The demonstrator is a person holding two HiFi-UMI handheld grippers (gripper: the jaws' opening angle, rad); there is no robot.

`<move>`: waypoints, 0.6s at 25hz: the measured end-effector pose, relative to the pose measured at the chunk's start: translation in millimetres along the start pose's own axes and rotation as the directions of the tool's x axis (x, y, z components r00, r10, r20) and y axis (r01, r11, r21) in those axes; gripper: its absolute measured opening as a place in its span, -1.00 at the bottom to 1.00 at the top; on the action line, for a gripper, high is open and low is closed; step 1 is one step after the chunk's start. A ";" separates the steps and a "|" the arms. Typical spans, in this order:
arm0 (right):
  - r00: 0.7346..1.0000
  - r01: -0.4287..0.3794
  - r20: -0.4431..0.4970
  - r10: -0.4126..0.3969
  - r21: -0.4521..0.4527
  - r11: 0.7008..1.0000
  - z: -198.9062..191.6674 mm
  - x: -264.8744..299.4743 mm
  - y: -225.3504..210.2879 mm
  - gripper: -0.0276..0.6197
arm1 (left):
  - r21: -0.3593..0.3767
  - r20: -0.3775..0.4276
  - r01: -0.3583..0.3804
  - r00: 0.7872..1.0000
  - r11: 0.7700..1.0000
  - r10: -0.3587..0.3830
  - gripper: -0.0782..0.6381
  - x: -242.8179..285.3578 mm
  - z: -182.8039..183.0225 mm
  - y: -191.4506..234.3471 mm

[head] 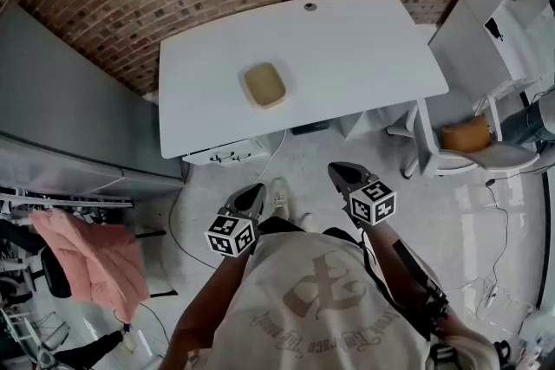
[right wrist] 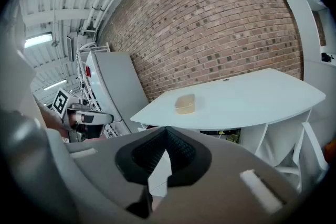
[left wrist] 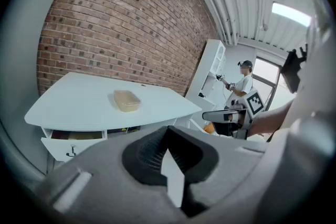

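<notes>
My left claw [head: 254, 191] and right claw [head: 338, 171] were clenched, empty (well off worktop [head: 364, 48]); shut, they might shove the tub [head: 264, 85].

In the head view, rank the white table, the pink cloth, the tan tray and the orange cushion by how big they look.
1. white table
2. pink cloth
3. tan tray and orange cushion: they look about alike, so unranked.
</notes>
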State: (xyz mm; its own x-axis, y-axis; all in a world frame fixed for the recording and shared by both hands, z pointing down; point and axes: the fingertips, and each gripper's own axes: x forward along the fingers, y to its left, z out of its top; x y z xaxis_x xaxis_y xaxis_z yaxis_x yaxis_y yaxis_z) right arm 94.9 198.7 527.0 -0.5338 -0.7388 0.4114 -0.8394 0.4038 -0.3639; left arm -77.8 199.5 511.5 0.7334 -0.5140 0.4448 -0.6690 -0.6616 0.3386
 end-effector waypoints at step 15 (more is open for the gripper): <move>1.000 -0.002 0.024 0.001 0.038 0.999 -12.7 -12.3 10.7 -0.89 | 0.002 -0.015 -0.024 1.000 1.000 0.024 -0.77 -24.4 -13.2 -8.6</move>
State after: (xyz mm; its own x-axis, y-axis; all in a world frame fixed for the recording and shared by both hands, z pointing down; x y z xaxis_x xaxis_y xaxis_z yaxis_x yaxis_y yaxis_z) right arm 91.1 218.9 528.7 -0.5321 -0.7511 0.3908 -0.8337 0.3845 -0.3963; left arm -91.5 224.9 508.7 0.7153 -0.5212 0.4655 -0.6862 -0.6501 0.3264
